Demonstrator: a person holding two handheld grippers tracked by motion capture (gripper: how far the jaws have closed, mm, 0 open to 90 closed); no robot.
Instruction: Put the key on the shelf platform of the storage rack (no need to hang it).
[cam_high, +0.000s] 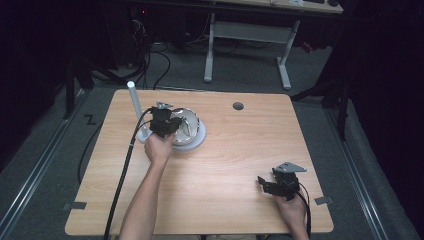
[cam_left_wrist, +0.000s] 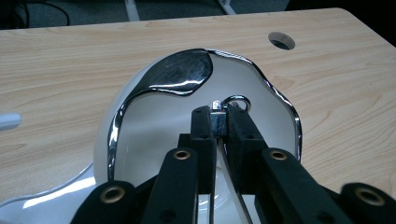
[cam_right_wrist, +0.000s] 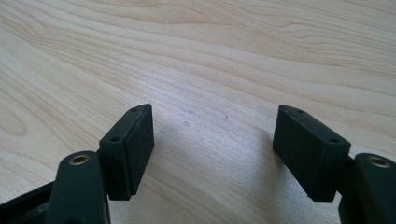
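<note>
A shiny bowl (cam_high: 189, 124) with a wavy chrome rim (cam_left_wrist: 284, 100) stands on a round white base (cam_high: 196, 144) at the table's back left. My left gripper (cam_high: 165, 123) is over the bowl's near side. In the left gripper view its jaws (cam_left_wrist: 218, 115) are shut on a thin silvery metal handle (cam_left_wrist: 216, 122), whose end ring (cam_left_wrist: 239, 100) pokes out past the fingertips. What the handle belongs to is hidden under the jaws. My right gripper (cam_high: 266, 185) rests low near the front right of the table. Its jaws (cam_right_wrist: 212, 135) stand open over bare wood.
A white upright pole (cam_high: 134, 102) on a small base stands just left of the bowl, and its tip (cam_left_wrist: 8, 120) shows at the left edge. A round cable hole (cam_high: 238, 106) sits in the tabletop at the back. A cable trails from the left gripper toward the front-left edge.
</note>
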